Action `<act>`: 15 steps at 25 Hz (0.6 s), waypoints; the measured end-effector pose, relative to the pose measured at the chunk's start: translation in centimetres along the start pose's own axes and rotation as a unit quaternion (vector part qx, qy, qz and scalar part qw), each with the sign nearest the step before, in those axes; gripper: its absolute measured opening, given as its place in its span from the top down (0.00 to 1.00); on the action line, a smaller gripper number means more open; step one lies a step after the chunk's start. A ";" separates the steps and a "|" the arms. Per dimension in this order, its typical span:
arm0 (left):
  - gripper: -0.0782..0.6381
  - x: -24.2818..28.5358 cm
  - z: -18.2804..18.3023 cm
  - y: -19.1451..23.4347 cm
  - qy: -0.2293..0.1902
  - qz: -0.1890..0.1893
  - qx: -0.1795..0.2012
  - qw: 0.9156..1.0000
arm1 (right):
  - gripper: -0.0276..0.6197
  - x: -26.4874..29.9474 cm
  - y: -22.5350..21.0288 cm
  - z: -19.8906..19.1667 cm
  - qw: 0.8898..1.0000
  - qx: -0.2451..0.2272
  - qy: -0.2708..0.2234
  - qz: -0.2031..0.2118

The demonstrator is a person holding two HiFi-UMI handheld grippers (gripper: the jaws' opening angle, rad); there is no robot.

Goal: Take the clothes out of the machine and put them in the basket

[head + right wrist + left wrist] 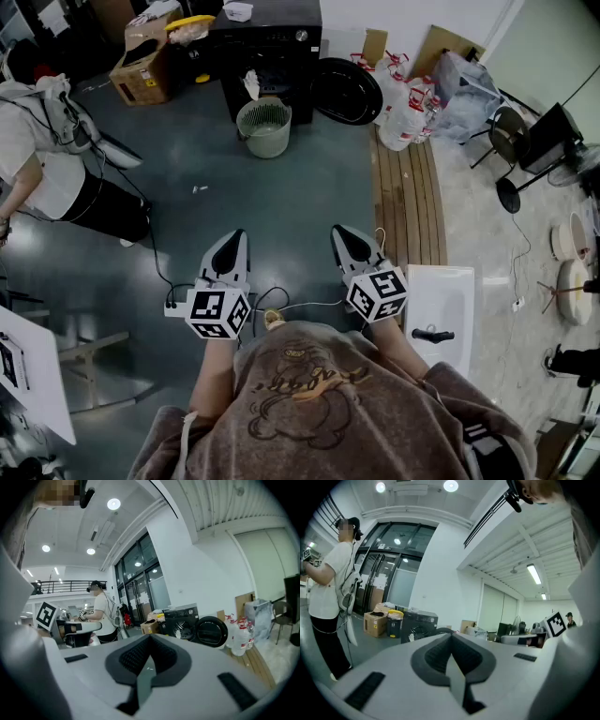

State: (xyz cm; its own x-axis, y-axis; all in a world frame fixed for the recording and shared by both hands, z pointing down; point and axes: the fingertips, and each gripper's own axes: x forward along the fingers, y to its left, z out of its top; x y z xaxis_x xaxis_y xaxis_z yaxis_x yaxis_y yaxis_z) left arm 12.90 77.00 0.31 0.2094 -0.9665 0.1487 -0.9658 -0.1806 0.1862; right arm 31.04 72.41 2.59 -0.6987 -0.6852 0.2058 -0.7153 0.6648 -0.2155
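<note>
A black washing machine [269, 42] stands far across the floor, its round door [346, 91] swung open to the right. A white cloth [251, 84] hangs out of the drum opening. A pale round basket [263, 127] sits on the floor right in front of it. Both grippers are held close to my body, far from machine and basket. My left gripper [236, 240] and right gripper [345, 234] are shut with nothing between the jaws. The machine [419, 623] shows small beyond the left gripper [451, 637], and the machine [182, 619] with its door [211, 631] beyond the right gripper [150, 639].
A person in a white shirt [36, 155] stands at the left. Cardboard boxes [142, 66] sit left of the machine, water bottles [403, 108] and a bag to its right. A wooden strip [408, 197] runs along the right, with a white table [444, 302] and a chair [511, 141].
</note>
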 end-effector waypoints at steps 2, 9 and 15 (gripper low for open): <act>0.88 0.0 0.0 0.4 -0.001 0.001 -0.001 1.000 | 0.96 0.4 0.2 0.0 1.000 -0.001 0.000 0.000; 0.88 0.8 0.2 2.0 0.002 -0.010 0.002 1.000 | 0.96 2.3 0.5 0.1 1.000 0.012 -0.005 -0.008; 0.88 1.5 -0.2 5.0 0.004 -0.023 0.009 1.000 | 0.96 4.2 1.3 -0.5 1.000 0.010 -0.009 -0.023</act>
State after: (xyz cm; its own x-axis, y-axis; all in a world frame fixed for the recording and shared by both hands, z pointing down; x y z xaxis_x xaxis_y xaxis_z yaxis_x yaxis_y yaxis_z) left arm 8.43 74.69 1.63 0.2541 -0.9557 0.1484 -0.9577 -0.2273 0.1763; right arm 27.18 70.59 3.67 -0.6650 -0.7198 0.1993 -0.7459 0.6266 -0.2258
